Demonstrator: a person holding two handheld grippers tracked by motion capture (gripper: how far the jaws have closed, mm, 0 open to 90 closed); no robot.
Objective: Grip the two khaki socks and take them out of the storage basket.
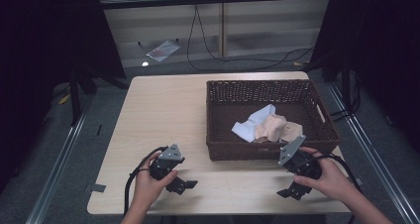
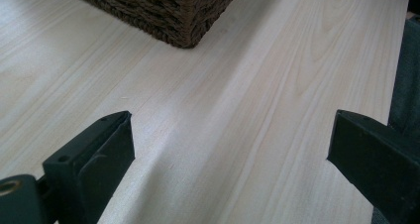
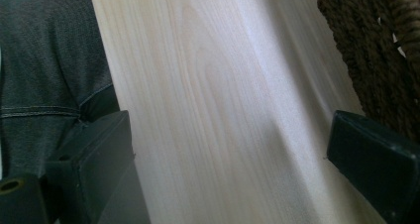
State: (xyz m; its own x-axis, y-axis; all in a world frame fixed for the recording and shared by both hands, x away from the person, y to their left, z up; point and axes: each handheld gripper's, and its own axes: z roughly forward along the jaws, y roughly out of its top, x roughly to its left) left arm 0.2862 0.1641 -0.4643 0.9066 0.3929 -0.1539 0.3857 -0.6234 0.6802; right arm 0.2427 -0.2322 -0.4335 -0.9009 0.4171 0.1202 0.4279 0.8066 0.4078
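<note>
A dark wicker basket (image 1: 218,130) stands on the right half of the pale wooden table (image 1: 163,110). Inside it lie crumpled cloths, one light blue-white (image 1: 250,125) and one peach (image 1: 277,129). My left gripper (image 1: 182,185) rests low over the table's front edge, left of the basket, jaws open with nothing between them. In the left gripper view its gap (image 2: 230,144) frames bare wood, with the basket's corner (image 2: 183,16) ahead. My right gripper (image 1: 292,190) hovers at the front right, just before the basket, open and empty; in its own view (image 3: 230,149) the basket wall (image 3: 366,50) runs along the right.
Cables (image 1: 208,50) trail over the grey floor beyond the table, and a piece of paper (image 1: 162,49) lies there. Dark stands and metal rails flank the table on both sides. A person's grey-clad leg (image 3: 44,75) sits below the table's front edge.
</note>
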